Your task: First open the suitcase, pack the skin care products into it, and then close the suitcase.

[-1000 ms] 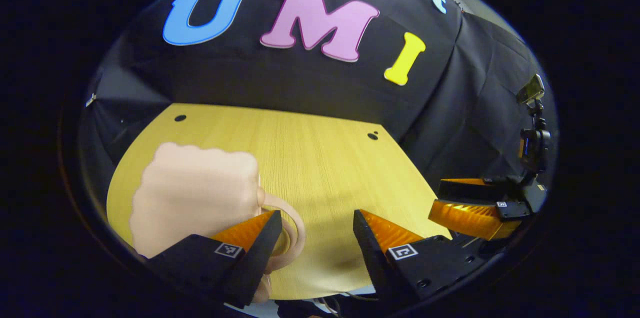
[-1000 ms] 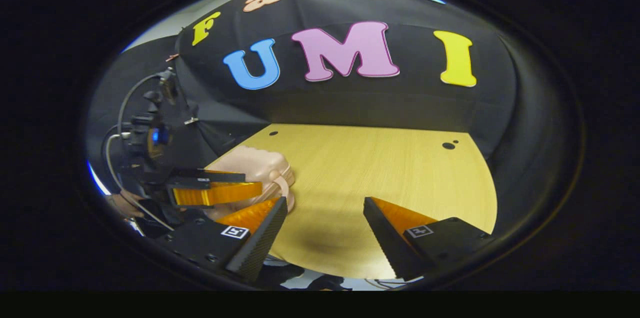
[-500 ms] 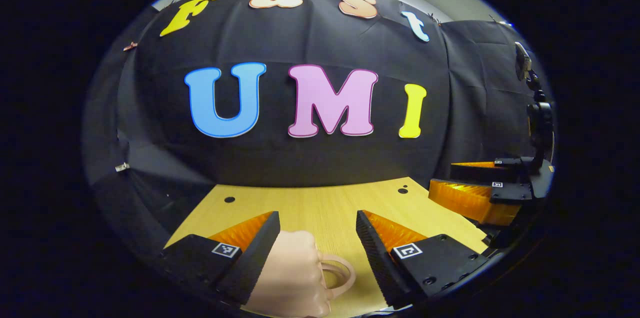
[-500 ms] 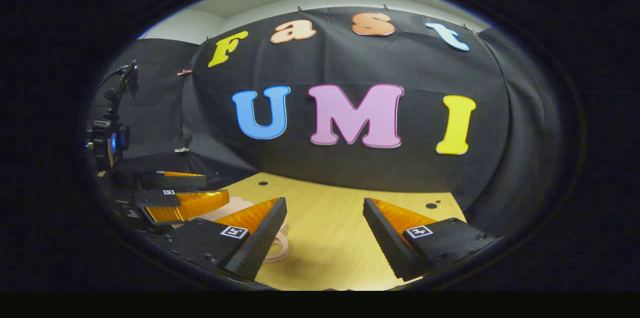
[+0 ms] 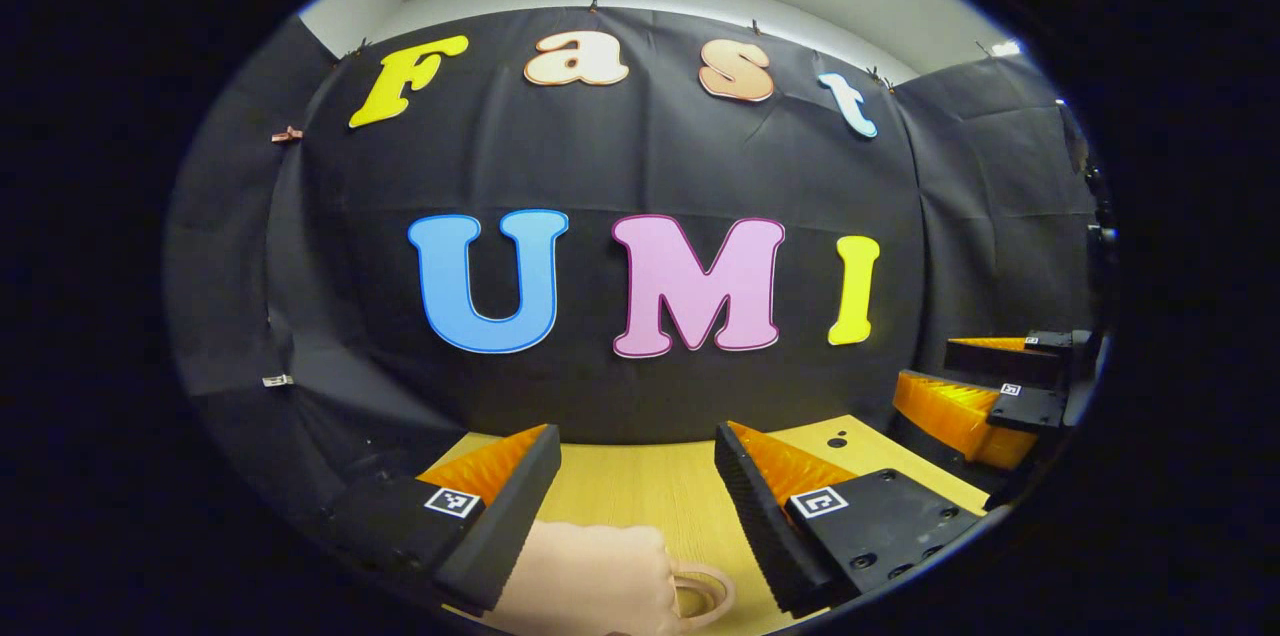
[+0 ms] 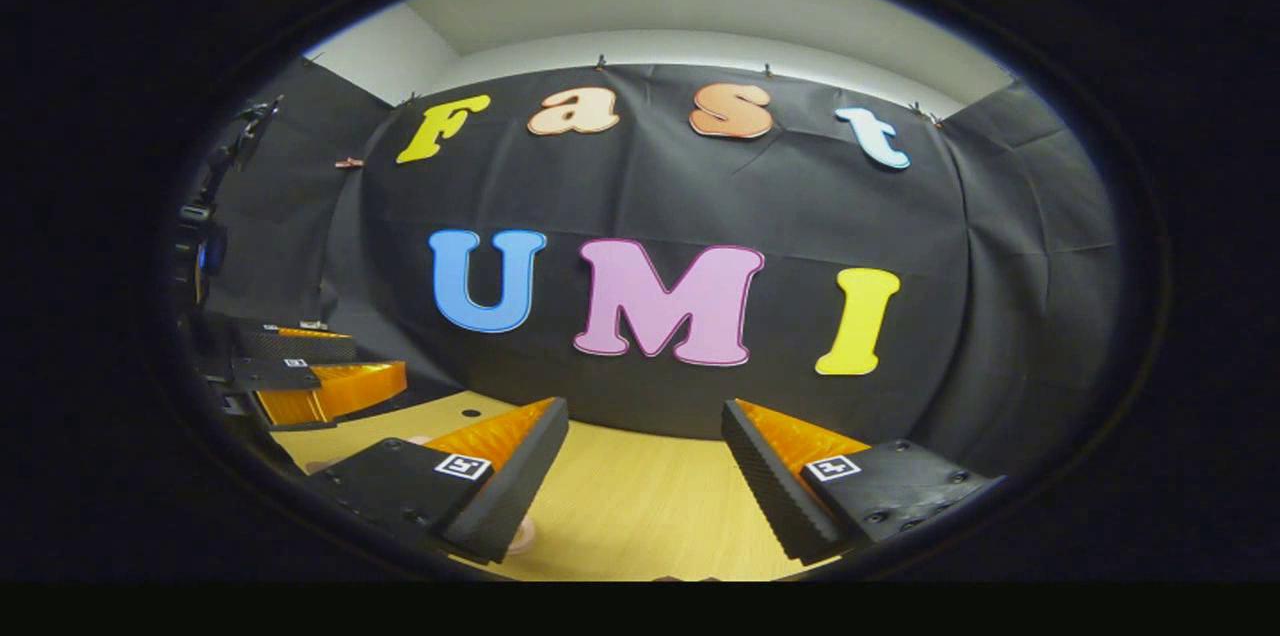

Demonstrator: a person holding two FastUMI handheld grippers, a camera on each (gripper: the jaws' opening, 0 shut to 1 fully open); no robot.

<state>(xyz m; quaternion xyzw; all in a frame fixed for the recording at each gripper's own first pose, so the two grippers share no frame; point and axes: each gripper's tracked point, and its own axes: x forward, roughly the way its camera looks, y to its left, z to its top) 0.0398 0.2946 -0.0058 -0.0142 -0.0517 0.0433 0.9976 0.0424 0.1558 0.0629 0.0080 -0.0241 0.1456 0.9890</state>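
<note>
1. Left gripper (image 5: 636, 476): jaws wide, nothing between them. Just below and ahead lies the small pale-pink hard-shell suitcase (image 5: 590, 581) with its looped handle (image 5: 702, 592), flat on the light wood-grain desk (image 5: 640, 481). The lid looks shut; its seam and latch are cut off at the lower edge of the left gripper view.
2. Right gripper (image 6: 645, 461): jaws wide, empty, held above the desk. A pale sliver at its left finger is probably the case; too little shows to be sure.
3. Each gripper appears far out at the side of the other's view, near but apart.
4. Skin care products: none identified.
5. Risks, as judgement:
   - Both grippers point at the back wall, so a descent onto the case would be nearly blind and could miss the lid edge.
   - The case looks light; an unbraced pry would likely skid or flip it.
   - The loop handle could snag a finger.
   - The grippers could collide when converging.
</note>
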